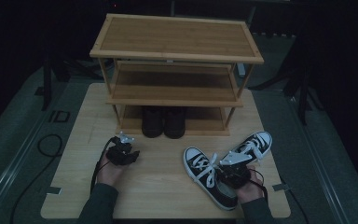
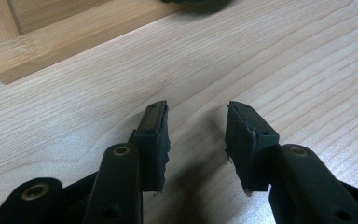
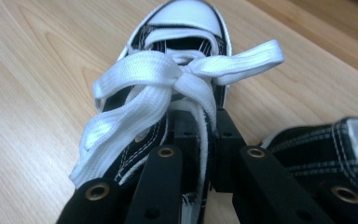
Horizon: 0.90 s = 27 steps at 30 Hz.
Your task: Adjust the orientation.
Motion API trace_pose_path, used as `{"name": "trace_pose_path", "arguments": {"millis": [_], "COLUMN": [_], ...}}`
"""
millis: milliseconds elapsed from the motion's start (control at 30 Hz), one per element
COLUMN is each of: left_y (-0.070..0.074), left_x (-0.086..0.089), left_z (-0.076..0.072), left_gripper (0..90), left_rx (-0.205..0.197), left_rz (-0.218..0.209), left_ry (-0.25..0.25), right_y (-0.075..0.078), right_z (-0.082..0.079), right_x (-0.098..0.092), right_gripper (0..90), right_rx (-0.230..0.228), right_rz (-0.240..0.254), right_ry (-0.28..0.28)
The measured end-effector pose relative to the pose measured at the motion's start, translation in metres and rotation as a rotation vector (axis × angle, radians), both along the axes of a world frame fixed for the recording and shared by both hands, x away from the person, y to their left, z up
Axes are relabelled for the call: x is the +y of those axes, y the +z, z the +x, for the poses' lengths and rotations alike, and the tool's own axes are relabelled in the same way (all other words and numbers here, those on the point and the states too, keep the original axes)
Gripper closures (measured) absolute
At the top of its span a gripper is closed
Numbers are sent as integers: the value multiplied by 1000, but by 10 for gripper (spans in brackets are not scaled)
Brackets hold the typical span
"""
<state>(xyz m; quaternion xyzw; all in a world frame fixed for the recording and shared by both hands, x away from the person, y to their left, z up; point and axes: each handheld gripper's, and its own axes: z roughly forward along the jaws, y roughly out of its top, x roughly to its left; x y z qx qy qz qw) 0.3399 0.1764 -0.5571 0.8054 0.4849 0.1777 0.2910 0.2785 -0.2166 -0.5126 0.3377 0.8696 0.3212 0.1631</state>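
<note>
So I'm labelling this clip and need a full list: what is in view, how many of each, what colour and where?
Table: one, light wood, under everything.
Shoe rack: one, three-tier light wood, far end of the table.
Dark shoes: two, black, side by side on the rack's bottom shelf.
Sneakers: two, black with white toes and laces, near right of the table; near sneaker, far sneaker.
Tape pieces: two, grey, at the table's near edges.
Left gripper: one, black, jaws apart over bare table.
Right gripper: one, black, jaws shut on the near sneaker's tongue.
</note>
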Motion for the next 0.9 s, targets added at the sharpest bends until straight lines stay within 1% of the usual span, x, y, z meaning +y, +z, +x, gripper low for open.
{"name": "trace_pose_path", "arguments": {"millis": [33,67,100,200,233,267,300,333,367,400,433,467,500,533,567,600,700,733,767,800,833,867,900], "left_y": [0,0,0,0,0,0,0,0,0,0,0,0,0,0,0,0,0,0,0,0,0,0,0], "left_x": [0,0,0,0,0,0,0,0,0,0,0,0,0,0,0,0,0,0,0,0,0,0,0], "left_z": [0,0,0,0,0,0,0,0,0,0,0,0,0,0,0,0,0,0,0,0,0,-1,-1], "left_gripper": [593,593,593,594,594,595,595,595,596,596,596,596,596,596,596,596,596,596,596,595,595,595,595], "left_rx": [0,0,0,0,0,-1,-1,-1,-1,-1,-1,-1,-1,-1,-1,0,0,0,0,0,0,0,0], "left_rz": [0,0,0,0,0,0,0,0,0,0,0,-1,-1,-1,-1,-1,-2,-3,-3,-4,-4,-4,-4], "left_ry": [0,0,0,0,0,0,0,0,0,-1,-1,-1,-1,-2,-2,-2,-2,-3,-3,-1,-1,0,0], "right_y": [0,0,0,-1,-1,-3,-3,-3,-3,-5,-5,-8,-8,-8,-7,-6,-7,-8,-7,-6,-6,-1,-1], "right_z": [0,2,4,7,7,7,7,8,8,10,10,12,12,13,13,14,14,12,10,8,8,4,4], "right_x": [0,1,1,1,1,4,4,5,5,12,12,22,22,30,32,32,32,30,29,27,27,25,25], "right_gripper": [842,843,843,844,844,846,846,846,846,848,848,848,848,848,848,847,843,826,801,767,767,733,733], "right_rx": [0,-8,-8,2,2,-19,-19,-15,-15,-12,-12,-17,-17,-31,-29,-31,-23,-10,-10,-8,-8,-13,-13], "right_rz": [0,24,26,72,72,72,72,104,104,119,119,130,130,115,105,97,94,83,76,81,81,79,79], "right_ry": [0,-4,1,4,4,7,7,11,11,37,37,60,60,69,70,74,72,75,80,88,88,92,92]}}
